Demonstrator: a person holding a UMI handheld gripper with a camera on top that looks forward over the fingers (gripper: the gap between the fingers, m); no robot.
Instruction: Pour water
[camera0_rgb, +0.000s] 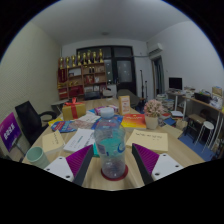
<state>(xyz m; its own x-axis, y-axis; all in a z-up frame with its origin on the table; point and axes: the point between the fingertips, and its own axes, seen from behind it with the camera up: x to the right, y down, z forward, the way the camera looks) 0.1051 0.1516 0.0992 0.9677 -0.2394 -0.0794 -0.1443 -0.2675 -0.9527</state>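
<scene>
The gripper (112, 168) is spread wide and grasps nothing; its two fingers, one pad (80, 160) to the left and the other to the right, stand well apart with a gap on either side of what sits between them. Between the fingers stands a clear plastic water bottle (109, 145), upright on the tabletop (165, 150), its long axis vertical and its neck pointing straight up. The cap end is near the top of the bottle; whether a cap is on it cannot be told. A bluish-purple label wraps the bottle's middle, and the lower part looks reddish; how much liquid it holds cannot be told. The bottle rests on its own base near the table's near edge, not lifted.

Just to the left of the left finger, near the table's near left corner, a pale green cup (37, 155) stands upright with its mouth up; its contents are not visible. Beyond the bottle the long table is strewn with papers, a yellow sheet (148, 139) to the right and coloured booklets (132, 121) further on. An orange box (73, 109) stands toward the left side, and a bunch of flowers (154, 107) toward the right. A black office chair (30, 118) stands by the table's left edge. Against the far wall, shelves (83, 72) hold rows of yellowish items.
</scene>
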